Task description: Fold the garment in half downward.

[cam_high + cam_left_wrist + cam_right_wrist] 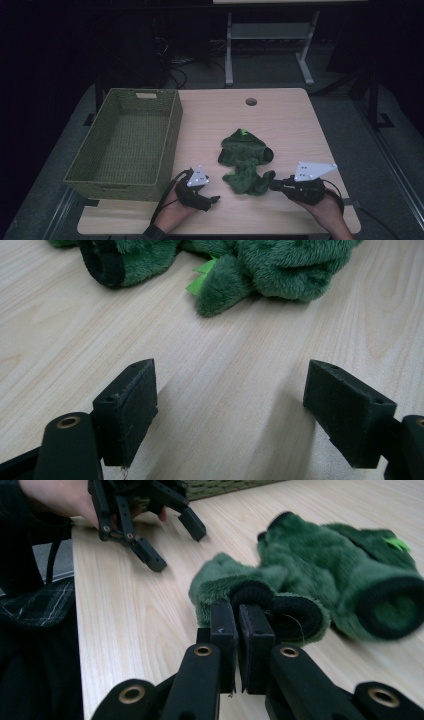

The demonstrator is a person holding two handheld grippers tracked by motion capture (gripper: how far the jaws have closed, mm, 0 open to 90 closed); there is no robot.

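The right gripper (239, 615) pinches the black cuff of the fuzzy green garment (245, 160), which lies in the middle of the light wood table (285, 120). The left gripper (230, 410) is spread wide over bare wood. A green woven basket (125, 142) sits at the left. The room behind is dark.

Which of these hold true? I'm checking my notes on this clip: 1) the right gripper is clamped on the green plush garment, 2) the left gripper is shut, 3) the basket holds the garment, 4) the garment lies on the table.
1) True: the right gripper has its jaws pinched on a black-edged cuff of the green plush garment.
2) False: the left gripper stands open over bare wood.
3) False: the woven basket holds nothing.
4) True: it lies on the table.
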